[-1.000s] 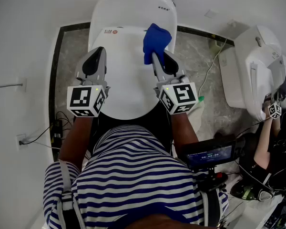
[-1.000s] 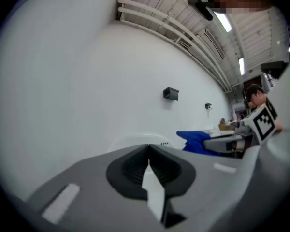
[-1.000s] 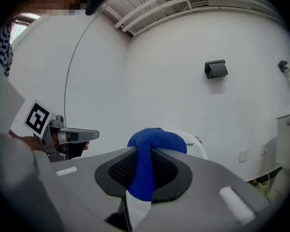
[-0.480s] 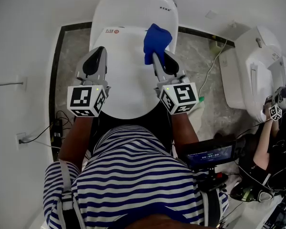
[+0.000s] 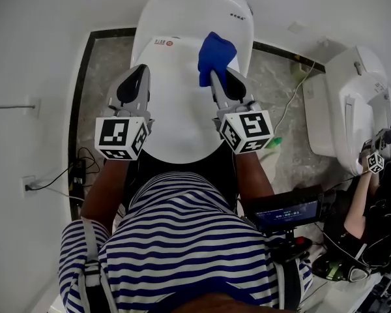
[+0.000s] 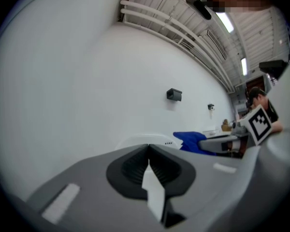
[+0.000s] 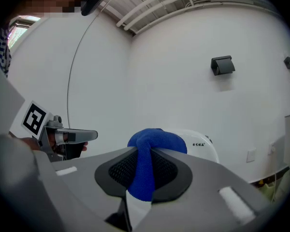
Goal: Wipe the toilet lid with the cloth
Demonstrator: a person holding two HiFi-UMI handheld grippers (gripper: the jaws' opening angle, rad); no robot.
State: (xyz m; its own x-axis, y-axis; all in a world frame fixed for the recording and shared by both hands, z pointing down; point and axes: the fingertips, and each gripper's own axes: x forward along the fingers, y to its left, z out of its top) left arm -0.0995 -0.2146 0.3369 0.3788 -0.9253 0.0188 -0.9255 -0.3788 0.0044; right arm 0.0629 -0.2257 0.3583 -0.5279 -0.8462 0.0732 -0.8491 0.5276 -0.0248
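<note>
**Current state.** The right tongs (image 7: 144,170) are clenched on the blue cloth (image 5: 216,56). A fold of fabric is pinched between the two jaws, and the rest bulges out past the tips. The left tongs (image 6: 148,151) are clenched with nothing between them, the jaws meeting edge to edge.

**Position relative to the toilet lid.** The toilet lid (image 5: 176,90) is down. The cloth sits over the far right part of the lid, near its hinge end. The left tongs are over the lid's left side, level with the right tongs and well apart from the cloth. Both tools point roughly level toward the wall behind the lid rather than down at it. No view confirms that the cloth is touching the lid surface.

**Step in hand.** The cloth is gripped and positioned at the hinge end of the lid. This reads as the start of a wiping stroke, not the middle of one.

**Next move.**
1. Tip the right tongs downward until the loose bulge of cloth bears flat on the lid.
2. Keep the grip closed and draw the cloth across the lid in overlapping strokes toward the near edge.
3. Keep the jaw tips off the lid so that only fabric touches it.
4. Keep the left tongs out of the stroke path.
</note>
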